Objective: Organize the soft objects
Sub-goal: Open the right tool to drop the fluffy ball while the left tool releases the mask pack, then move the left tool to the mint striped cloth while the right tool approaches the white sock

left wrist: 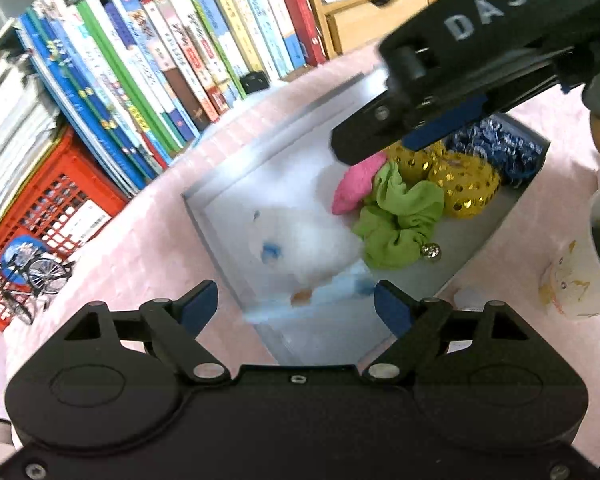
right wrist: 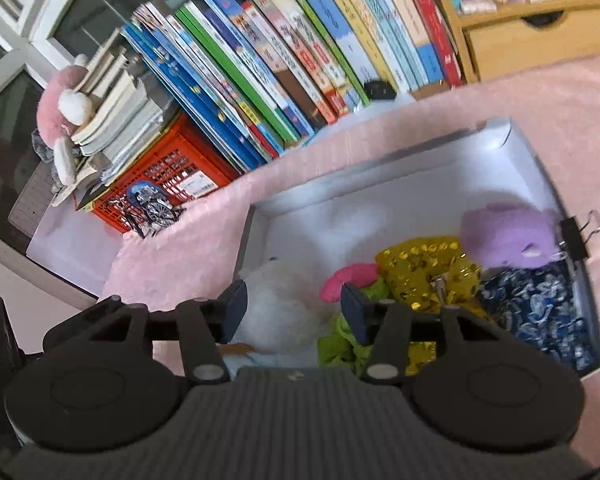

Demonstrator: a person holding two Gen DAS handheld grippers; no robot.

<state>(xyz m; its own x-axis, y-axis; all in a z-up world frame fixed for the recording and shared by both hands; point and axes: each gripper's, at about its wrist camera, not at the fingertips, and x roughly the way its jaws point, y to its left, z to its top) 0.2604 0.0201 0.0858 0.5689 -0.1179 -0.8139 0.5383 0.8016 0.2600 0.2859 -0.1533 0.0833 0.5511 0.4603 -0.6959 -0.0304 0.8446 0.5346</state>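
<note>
Both grippers empty: left gripper (left wrist: 296, 304) jaws wide, right gripper (right wrist: 294, 306) part-open above the white plush (right wrist: 284, 304). All soft items lie inside the grey box (right wrist: 380, 184) on the pink cloth (right wrist: 540, 92). Lift straight out, avoid snagging the green scrunchie (left wrist: 400, 220).

Green scrunchie (left wrist: 400, 224), gold-spotted yellow scrunchie (left wrist: 462, 186)

A box (right wrist: 380, 184) sits on the tabletop (right wrist: 540, 92), with books (right wrist: 284, 60) behind it. In the box, a plush (right wrist: 284, 300) lies left of the scrunchies (left wrist: 400, 220); a crate (right wrist: 168, 168) stands far left.
</note>
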